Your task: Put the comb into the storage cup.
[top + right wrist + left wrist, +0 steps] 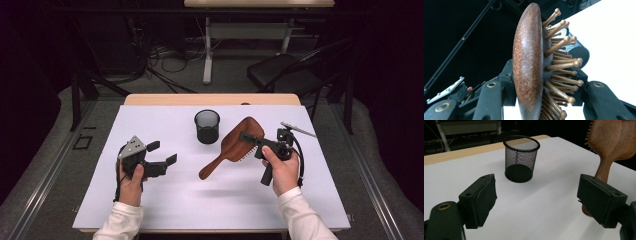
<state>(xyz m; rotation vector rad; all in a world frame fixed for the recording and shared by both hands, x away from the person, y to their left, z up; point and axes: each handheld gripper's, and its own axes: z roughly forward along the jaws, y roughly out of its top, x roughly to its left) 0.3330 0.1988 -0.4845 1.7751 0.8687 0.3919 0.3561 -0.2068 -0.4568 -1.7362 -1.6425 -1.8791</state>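
The room is dark. A grey floor lies around the wooden table with its white top. At twelve o'clock stands another table, with cables under it. At two o'clock sits a black chair.

High view: a fixed camera above the person's side of the surface, facing forward and down; it takes in the whole white top, both hands and the dark floor beyond. Left gripper view: a camera riding on the left gripper, low and nearly level over the surface, looking along its two jaws toward the mesh cup, with the wooden hairbrush at the right edge. Right gripper view: a camera on the right gripper, turned on its side and very close to the hairbrush. All three views share the hairbrush; the cup appears in the high view and the left gripper view.
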